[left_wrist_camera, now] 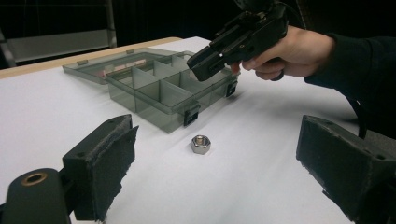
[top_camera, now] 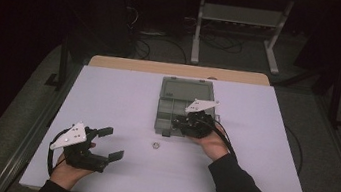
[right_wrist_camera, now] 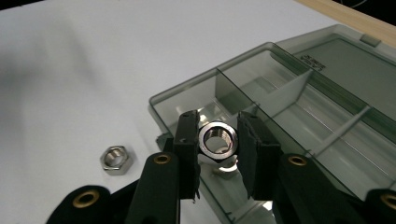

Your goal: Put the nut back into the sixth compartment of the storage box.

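Note:
A grey see-through compartment box (top_camera: 172, 107) lies open on the white table, its lid flat behind it. My right gripper (right_wrist_camera: 217, 130) is shut on a shiny hex nut (right_wrist_camera: 215, 141), held just above the box's front corner compartment (right_wrist_camera: 243, 93). In the high view the right gripper (top_camera: 179, 123) hovers over the box's front edge. A second hex nut (top_camera: 156, 146) lies loose on the table in front of the box. My left gripper (top_camera: 112, 143) rests open at the near left. That loose nut (left_wrist_camera: 200, 144) lies a short way ahead of its wide-spread jaws.
The white table top (top_camera: 261, 154) has a wooden strip (top_camera: 127, 63) along its far edge. Beyond it stand a metal frame (top_camera: 239, 20) and cables on a dark floor. The box's dividers (left_wrist_camera: 154, 81) form several compartments.

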A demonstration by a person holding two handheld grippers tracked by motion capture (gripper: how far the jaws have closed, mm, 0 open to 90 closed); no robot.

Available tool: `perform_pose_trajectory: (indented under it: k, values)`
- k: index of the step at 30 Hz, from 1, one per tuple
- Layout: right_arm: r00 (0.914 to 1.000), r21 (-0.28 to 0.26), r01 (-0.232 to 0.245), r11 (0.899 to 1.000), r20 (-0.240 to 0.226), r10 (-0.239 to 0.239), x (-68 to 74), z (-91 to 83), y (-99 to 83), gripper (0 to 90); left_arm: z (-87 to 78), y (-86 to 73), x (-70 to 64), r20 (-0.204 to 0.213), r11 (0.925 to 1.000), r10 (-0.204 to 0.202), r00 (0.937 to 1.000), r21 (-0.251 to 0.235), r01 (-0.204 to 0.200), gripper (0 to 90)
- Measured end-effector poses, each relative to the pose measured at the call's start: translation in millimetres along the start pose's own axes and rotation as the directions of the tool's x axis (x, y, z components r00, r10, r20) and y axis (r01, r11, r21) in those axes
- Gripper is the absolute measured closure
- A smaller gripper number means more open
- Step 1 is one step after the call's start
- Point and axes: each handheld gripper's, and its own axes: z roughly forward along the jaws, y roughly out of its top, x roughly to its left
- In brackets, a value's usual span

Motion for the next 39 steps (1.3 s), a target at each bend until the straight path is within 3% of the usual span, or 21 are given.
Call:
perform_pose_trajectory:
  k: [8,22,30,31,33,39]
  values:
    - [0.9996,0.018,-0.010,1.000,0.026,0.009,-5.9,7.3,-4.1,69.6,-0.3,-0.2,0.2,-0.002,1.0000,-0.002,1.0000,-0.001,0.002,10.8]
    - [0.9989,0.034,-0.041,0.999,0.026,0.040,-9.0,15.7,-7.1,68.3,-0.1,-0.6,0.4,-0.001,1.0000,-0.003,1.0000,-0.002,0.003,10.8]
    - [0.9986,0.019,-0.050,0.999,0.022,0.049,-9.2,13.4,-6.2,64.7,0.1,-0.5,0.3,-0.001,1.0000,-0.002,1.0000,0.000,0.002,10.8]
    - [0.9993,0.005,-0.031,0.999,0.023,0.031,-9.6,11.7,-5.4,64.2,0.1,-0.5,0.4,0.000,1.0000,-0.002,1.0000,0.000,0.002,10.8]
    - [0.9987,0.005,-0.047,0.999,0.022,0.047,-8.0,10.2,-4.5,64.0,0.1,-0.6,0.7,0.000,1.0000,0.000,1.0000,0.000,0.000,10.8]
    - [0.9997,-0.026,-0.023,0.999,-0.006,0.022,-1.3,1.1,0.6,62.2,-0.1,-0.4,0.3,0.000,1.0000,-0.003,1.0000,-0.001,0.003,10.8]
